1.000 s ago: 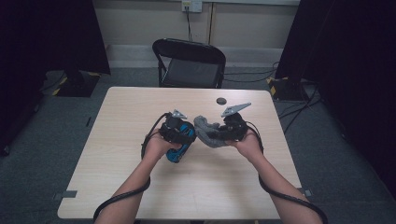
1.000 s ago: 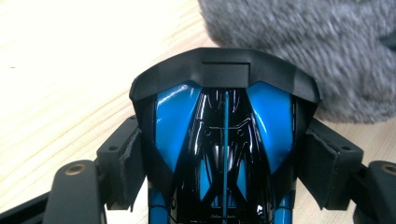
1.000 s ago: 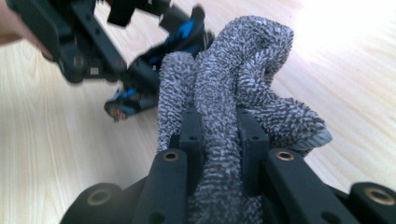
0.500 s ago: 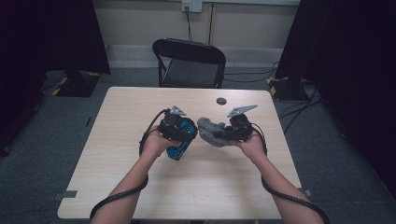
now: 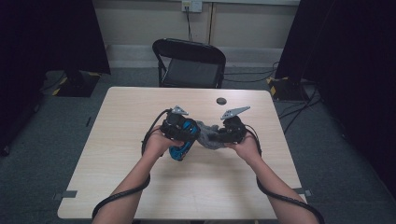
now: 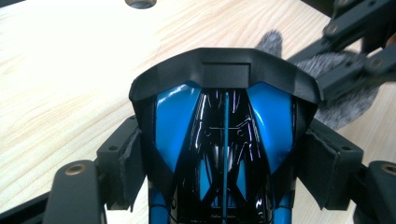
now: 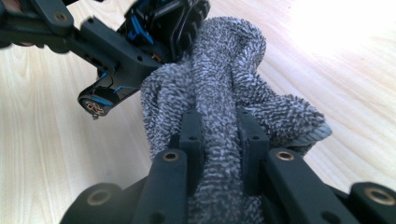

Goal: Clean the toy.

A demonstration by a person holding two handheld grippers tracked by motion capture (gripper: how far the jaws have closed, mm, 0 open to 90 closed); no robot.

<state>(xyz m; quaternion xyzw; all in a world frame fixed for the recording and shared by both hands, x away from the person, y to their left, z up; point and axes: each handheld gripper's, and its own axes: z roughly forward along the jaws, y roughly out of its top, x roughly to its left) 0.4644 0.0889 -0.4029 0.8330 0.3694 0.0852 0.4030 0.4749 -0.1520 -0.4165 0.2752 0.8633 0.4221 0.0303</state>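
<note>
A blue and black toy car [image 5: 183,140] [image 6: 224,144] is held over the middle of the table, with my left gripper [image 5: 180,130] [image 6: 224,158] shut on its body. In the left gripper view its glossy blue shell sits between the padded jaws. A grey terry cloth [image 5: 211,135] [image 7: 224,102] is bunched beside the car, and my right gripper [image 5: 229,133] [image 7: 219,140] is shut on a fold of it. In the right gripper view the cloth presses against the car's black wheel [image 7: 184,21]. The left gripper [image 7: 93,42] crosses the top left there.
A small dark round object [image 5: 221,101] [image 6: 140,3] lies on the light wooden table [image 5: 116,140] behind the grippers. A black folding chair [image 5: 189,63] stands past the far edge. Cables trail from both grippers along the forearms.
Both hands have shifted slightly; the cloth stays against the car, and the right gripper has moved a little to the right and back.
</note>
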